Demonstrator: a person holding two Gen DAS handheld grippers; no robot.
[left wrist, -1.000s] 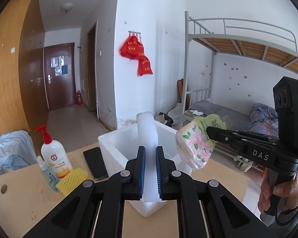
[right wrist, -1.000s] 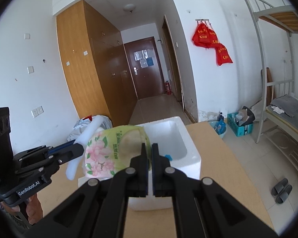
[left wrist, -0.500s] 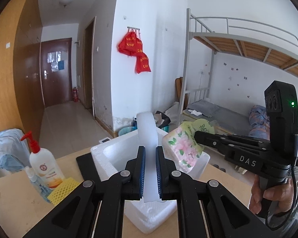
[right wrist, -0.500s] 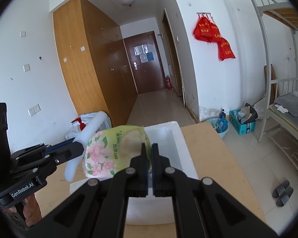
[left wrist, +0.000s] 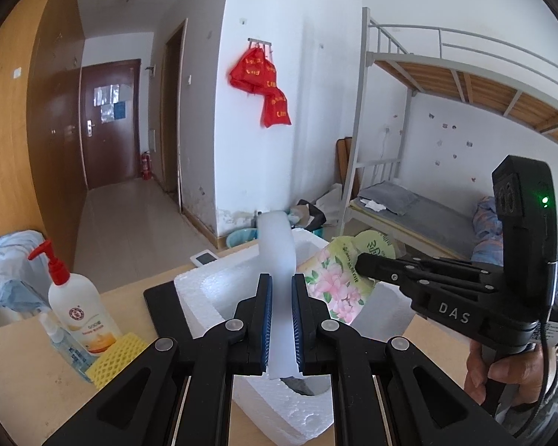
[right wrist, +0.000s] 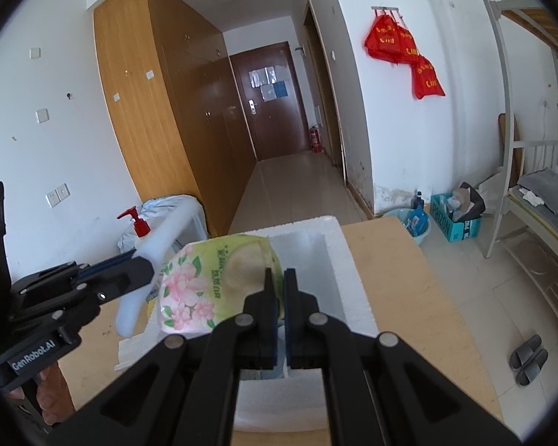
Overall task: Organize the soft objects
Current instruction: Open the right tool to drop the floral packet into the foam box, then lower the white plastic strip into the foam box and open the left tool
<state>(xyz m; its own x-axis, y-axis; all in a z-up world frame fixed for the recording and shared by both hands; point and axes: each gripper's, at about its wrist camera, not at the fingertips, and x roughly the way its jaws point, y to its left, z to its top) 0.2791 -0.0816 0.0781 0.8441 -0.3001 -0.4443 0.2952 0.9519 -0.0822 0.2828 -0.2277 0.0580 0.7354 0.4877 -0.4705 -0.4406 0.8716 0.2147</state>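
My left gripper [left wrist: 279,290] is shut on a white foam strip [left wrist: 277,249] and holds it above the white foam box [left wrist: 219,286] on the wooden table. The strip also shows in the right wrist view [right wrist: 156,256], clamped in the left gripper [right wrist: 141,264]. My right gripper [right wrist: 276,278] is shut on a floral tissue pack [right wrist: 204,286], held over the box [right wrist: 349,282]. In the left wrist view the pack [left wrist: 334,282] hangs over the box's right rim, gripped by the right gripper [left wrist: 361,265].
A pump lotion bottle [left wrist: 78,312], a small spray bottle [left wrist: 61,345] and a yellow foam net [left wrist: 117,355] stand left of the box. A black phone [left wrist: 163,308] lies beside the box. A bunk bed [left wrist: 446,219] is to the right, a white stand [right wrist: 178,215] behind the table.
Both grippers moved forward over the foam box with their loads; the box now lies closer beneath them. Neither grip changed.
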